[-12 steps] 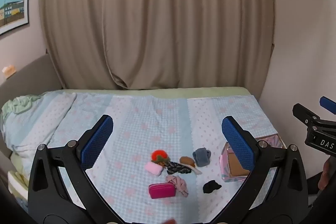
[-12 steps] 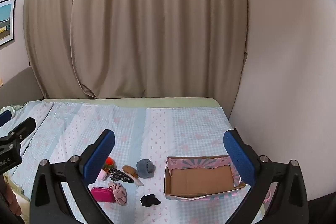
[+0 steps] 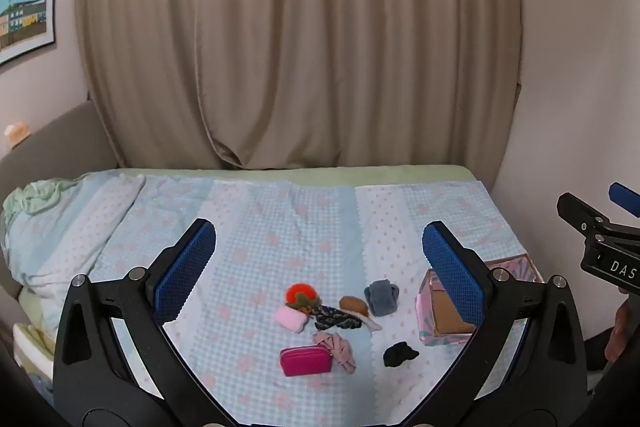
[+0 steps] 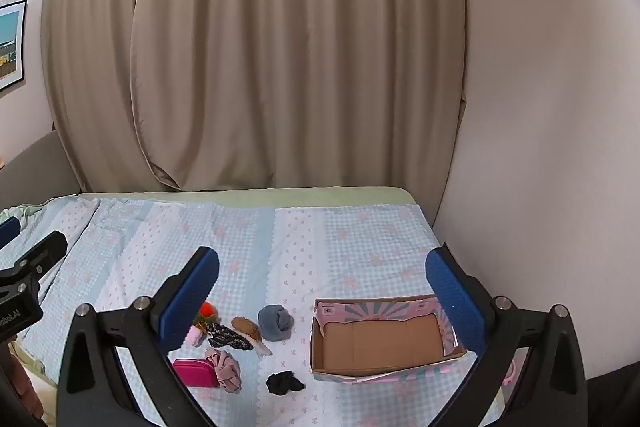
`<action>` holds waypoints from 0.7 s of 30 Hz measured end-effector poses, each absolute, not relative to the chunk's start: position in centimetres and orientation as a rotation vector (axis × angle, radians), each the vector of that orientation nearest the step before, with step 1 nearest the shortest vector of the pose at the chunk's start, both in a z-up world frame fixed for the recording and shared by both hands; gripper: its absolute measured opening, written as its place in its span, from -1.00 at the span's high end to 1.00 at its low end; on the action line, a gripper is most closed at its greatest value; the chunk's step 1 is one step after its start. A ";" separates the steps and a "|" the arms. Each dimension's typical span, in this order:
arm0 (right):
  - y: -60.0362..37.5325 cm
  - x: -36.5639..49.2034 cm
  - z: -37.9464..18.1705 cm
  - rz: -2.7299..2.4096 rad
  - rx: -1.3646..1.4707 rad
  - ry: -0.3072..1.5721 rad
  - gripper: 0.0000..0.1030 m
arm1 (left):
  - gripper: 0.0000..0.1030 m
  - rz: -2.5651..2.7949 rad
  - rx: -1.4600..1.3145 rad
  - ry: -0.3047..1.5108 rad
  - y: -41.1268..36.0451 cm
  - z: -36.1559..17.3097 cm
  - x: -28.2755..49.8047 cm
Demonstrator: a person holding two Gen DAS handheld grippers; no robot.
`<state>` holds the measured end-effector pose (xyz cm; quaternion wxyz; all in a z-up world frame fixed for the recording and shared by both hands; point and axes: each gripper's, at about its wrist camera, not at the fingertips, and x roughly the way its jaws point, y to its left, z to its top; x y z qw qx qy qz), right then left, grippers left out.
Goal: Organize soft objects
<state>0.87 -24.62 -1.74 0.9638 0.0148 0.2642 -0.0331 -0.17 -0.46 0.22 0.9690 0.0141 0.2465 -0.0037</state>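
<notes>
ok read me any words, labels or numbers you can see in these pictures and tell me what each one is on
"DAS": white letters on the black body of the right gripper, cut off by the edge of the left wrist view.
"oboLAI": white letters on the black body of the left gripper, cut off at the edge of the right wrist view.
Cardboard box: small square printed marks on the inner flap, too small to read.
Framed picture on the wall: no readable text.

The left gripper [image 3: 319,271] is hovering level and pointing toward twelve o'clock, its blue-padded fingers [image 3: 185,273] spread wide apart with nothing between them. The right gripper [image 4: 322,287] is hanging in the same pose, jaws gaping and gripping nothing. Each is showing at the other's frame edge, the right at three o'clock, the left at nine o'clock.
</notes>
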 end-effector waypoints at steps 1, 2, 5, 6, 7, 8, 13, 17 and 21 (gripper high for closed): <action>-24.6 1.0 -1.7 -0.065 0.031 0.535 -0.99 | -0.99 -0.008 0.029 0.497 -0.4 0.3 -0.2; -24.6 1.2 -1.7 -0.064 0.031 0.535 -0.99 | -0.99 -0.008 0.028 0.497 -0.4 0.3 -0.2; -24.6 0.9 -2.1 -0.062 0.031 0.529 -0.99 | -0.99 -0.004 0.024 0.504 -0.4 0.7 0.0; -24.6 1.0 -2.1 -0.062 0.031 0.530 -0.99 | -0.99 -0.003 0.022 0.506 -0.4 0.8 0.0; -24.6 1.0 -2.1 -0.063 0.030 0.529 -0.99 | -0.99 -0.002 0.021 0.508 -0.4 0.9 0.1; -24.7 0.9 -2.2 -0.063 0.031 0.528 -0.99 | -0.99 -0.001 0.020 0.508 -0.4 0.9 0.1; -24.6 1.1 -2.4 -0.060 0.028 0.529 -0.99 | -0.99 -0.004 0.018 0.510 -0.3 1.0 0.0; -24.6 1.3 -2.2 -0.059 0.028 0.530 -0.99 | -0.99 -0.004 0.016 0.508 -0.1 0.9 -0.3; -24.7 1.4 -2.1 -0.061 0.032 0.530 -0.99 | -0.99 -0.004 0.018 0.507 -0.1 0.7 -0.3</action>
